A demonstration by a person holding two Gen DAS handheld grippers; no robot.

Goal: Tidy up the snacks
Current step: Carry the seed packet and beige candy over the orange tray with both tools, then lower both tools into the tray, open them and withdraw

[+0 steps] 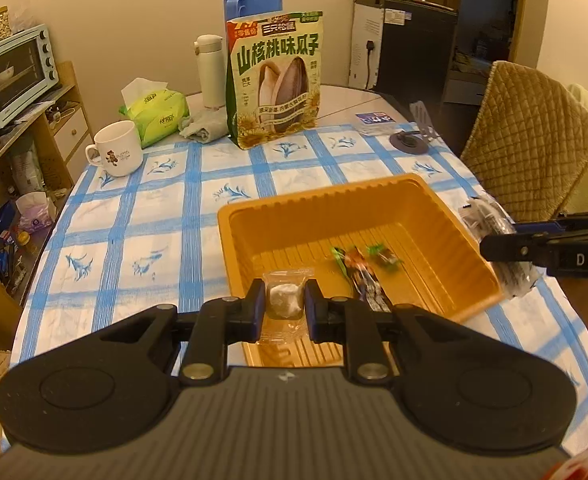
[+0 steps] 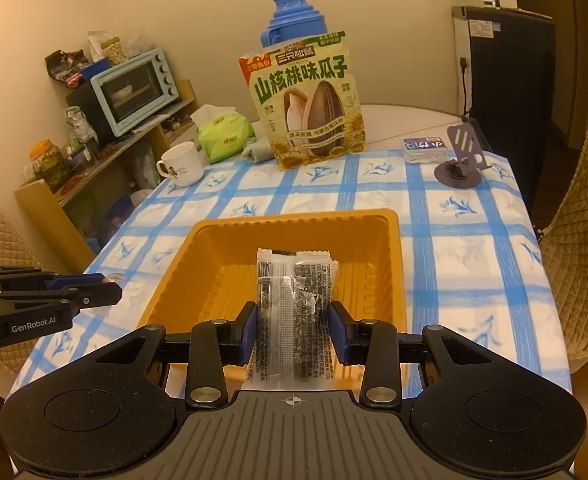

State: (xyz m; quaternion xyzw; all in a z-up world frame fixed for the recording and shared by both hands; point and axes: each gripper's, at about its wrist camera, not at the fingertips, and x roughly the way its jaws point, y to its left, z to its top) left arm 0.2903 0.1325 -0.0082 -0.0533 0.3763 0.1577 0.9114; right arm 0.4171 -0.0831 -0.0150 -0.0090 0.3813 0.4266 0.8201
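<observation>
**Both grippers loaded, tray directly ahead of each**

Left gripper (image 1: 283, 306): the two blue pads are clamped on a small clear-wrapped round pastry (image 1: 284, 299). The pastry sits between the pads, its wrapper tails running fore and aft along the gripper's forward axis. The gripper hangs over the near left corner of the orange tray (image 1: 466, 236), so the tray floor lies just ahead and below.

Right gripper (image 2: 292, 330): the pads are closed on a long clear packet of dark seeds (image 2: 294, 300). The packet's long axis points straight ahead, parallel to the fingers, and its far end projects over the tray (image 2: 396, 264) interior. In the left wrist view the same packet (image 1: 490, 220) appears beyond the tray's right wall, so the right gripper (image 1: 506, 246) approaches from that side.

Governing relation: each held snack is already above or at the tray rim, with the open tray ahead and below the pads. Neither arm is clearly the nearer; the left gripper appears slightly further over the tray floor. Release is judged to need only a short lowering and an opening of the pads.

Inside the tray, ahead and to the right of the left gripper, lie a dark long wrapper (image 1: 364, 280) and a green-wrapped candy (image 1: 384, 256).

Further ahead on the checked surface (image 1: 153, 236) stands a sunflower seed bag (image 1: 275, 80), upright, well apart from the tray.
</observation>
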